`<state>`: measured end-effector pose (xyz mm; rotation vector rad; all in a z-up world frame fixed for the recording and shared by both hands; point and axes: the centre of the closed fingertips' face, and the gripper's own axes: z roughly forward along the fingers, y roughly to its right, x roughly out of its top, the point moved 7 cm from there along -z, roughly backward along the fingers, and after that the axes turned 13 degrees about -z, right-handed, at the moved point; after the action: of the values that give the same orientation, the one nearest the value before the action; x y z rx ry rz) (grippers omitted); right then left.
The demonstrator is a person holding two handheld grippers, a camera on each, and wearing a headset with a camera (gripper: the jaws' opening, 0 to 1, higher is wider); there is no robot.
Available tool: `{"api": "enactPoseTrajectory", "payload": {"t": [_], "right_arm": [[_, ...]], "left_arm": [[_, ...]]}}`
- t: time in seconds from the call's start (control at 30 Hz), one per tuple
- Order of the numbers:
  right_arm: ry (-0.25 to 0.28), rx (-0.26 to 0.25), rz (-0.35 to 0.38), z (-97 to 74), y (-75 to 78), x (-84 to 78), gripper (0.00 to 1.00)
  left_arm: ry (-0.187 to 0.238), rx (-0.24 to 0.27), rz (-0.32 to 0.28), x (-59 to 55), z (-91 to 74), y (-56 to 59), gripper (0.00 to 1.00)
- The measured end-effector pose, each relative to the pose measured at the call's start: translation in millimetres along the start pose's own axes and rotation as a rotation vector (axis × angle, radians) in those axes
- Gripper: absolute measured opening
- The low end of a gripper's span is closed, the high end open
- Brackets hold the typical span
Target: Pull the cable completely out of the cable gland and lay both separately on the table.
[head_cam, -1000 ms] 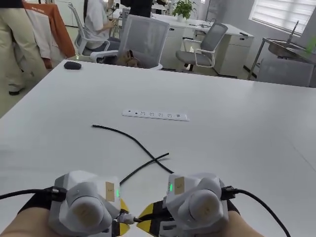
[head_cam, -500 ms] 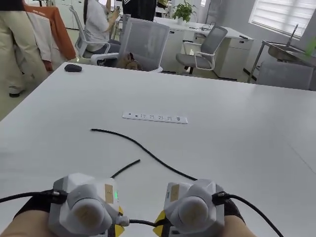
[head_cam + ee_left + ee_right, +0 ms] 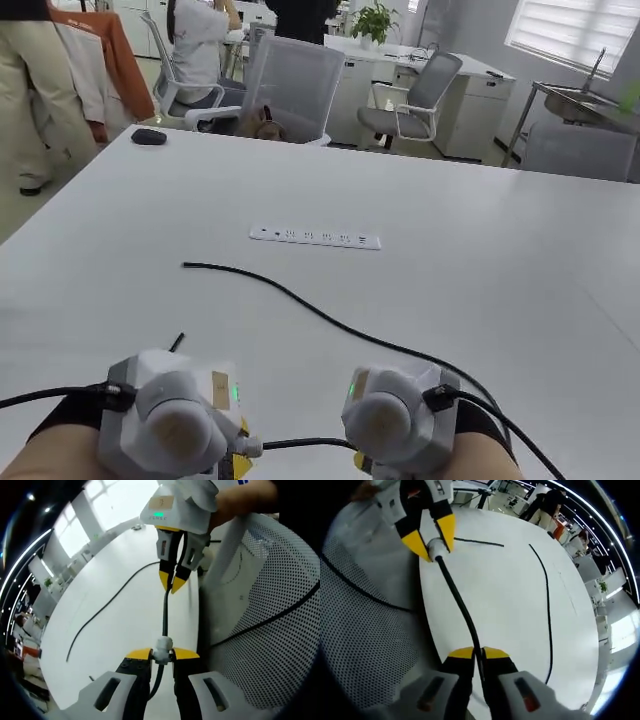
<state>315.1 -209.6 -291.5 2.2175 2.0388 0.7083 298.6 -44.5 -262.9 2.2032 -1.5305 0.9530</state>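
left gripper (image 3: pixel 162 654): clamped on the white cable gland (image 3: pixel 163 644), which sits between its yellow tips
right gripper (image 3: pixel 479 653): pinched on the black cable (image 3: pixel 165 612), straight ahead of the left tips and near them
cable: threaded through the gland, straight run from gland to right jaws; long slack trails beyond the right gripper and curves across the table (image 3: pixel 480 260)
power strip (image 3: pixel 315 237): on the table, well ahead of both grippers

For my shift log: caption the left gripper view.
Left gripper clamps the white cable gland; right gripper grips the black cable.
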Motion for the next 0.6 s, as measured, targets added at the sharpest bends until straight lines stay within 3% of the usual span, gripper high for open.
{"api": "enactPoseTrajectory", "payload": {"t": [0.1,0.17,0.27,0.37,0.5,0.57,0.6], "right_arm": [[0.015,0.071,-0.010,3.6,-10.4,1.5,0.08],[0.050,0.084,-0.021,3.3,-13.8,8.4,0.15],[0.204,0.098,-0.036,-3.0,-16.9,30.6,0.22],[0.319,0.094,-0.051,-10.4,-17.1,45.9,0.21],[0.389,0.098,-0.090,-17.2,-20.8,55.6,0.12],[0.389,0.130,-0.108,-16.1,-24.8,55.9,0.03],[0.378,0.116,-0.106,-13.4,-25.4,55.7,0.03]], "left_arm": [[-0.011,0.001,0.001,-1.6,0.6,0.4,0.17],[-0.013,-0.008,0.002,-2.1,1.0,2.0,0.17],[-0.013,-0.017,0.007,-1.1,1.5,4.3,0.17],[-0.014,-0.021,0.012,-0.6,2.2,5.3,0.17],[-0.016,-0.025,0.023,-0.2,3.0,6.7,0.17],[-0.016,-0.028,0.026,0.1,3.6,7.5,0.17],[-0.017,-0.029,0.027,0.0,3.6,7.4,0.17]]}}
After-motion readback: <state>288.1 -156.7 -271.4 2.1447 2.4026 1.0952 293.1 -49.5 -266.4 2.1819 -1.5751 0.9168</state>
